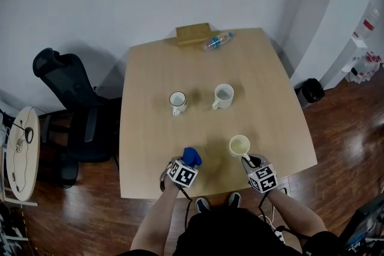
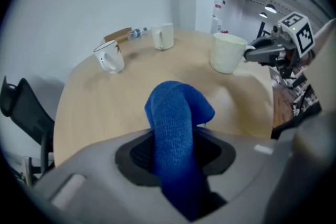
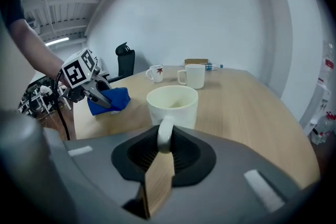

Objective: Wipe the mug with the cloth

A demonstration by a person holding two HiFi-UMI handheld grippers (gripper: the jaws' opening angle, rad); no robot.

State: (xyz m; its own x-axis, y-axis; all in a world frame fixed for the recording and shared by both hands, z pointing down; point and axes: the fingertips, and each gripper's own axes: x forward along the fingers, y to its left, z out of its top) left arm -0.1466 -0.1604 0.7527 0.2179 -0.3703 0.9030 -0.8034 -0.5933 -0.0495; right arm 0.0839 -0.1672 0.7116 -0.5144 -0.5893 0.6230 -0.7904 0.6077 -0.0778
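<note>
Down at the near edge of the light wooden table (image 1: 264, 87), clamps a blue cloth (image 2: 176, 128) in the left gripper (image 3: 105, 101). Squeezes the bunched fabric between jaws set just wide enough for it, with a rounded fold poking out past the tips. Holds the cloth low over the tabletop; cannot tell from any view whether it touches the wood.

Over on the right, pinches the handle (image 3: 165, 131) of a cream mug (image 1: 239, 145) in the right gripper (image 2: 252, 53), with the jaws nearly together on that thin loop. Appears to rest the mug upright on the table, mouth up and handle turned back toward the person. Shows a pale interior with no clear contents. Leaves bare tabletop between cloth and mug: near each other, not touching.

Farther back, at mid-table, finds 2 more mugs standing upright: a dark-rimmed mug (image 1: 177, 102) on the left and a plain white mug (image 1: 224, 96) on the right, both well apart from the 2 grippers.

At the far edge, spots a plastic water bottle (image 1: 216, 41) lying on its side, just beside a flat wooden block (image 1: 193, 33).

Off the table to the left, takes in a black office chair (image 1: 72, 111) and a round white side table (image 1: 24, 153). Off to the right, picks out a black bin (image 1: 312, 91) on the dark wooden floor (image 1: 336, 129).
</note>
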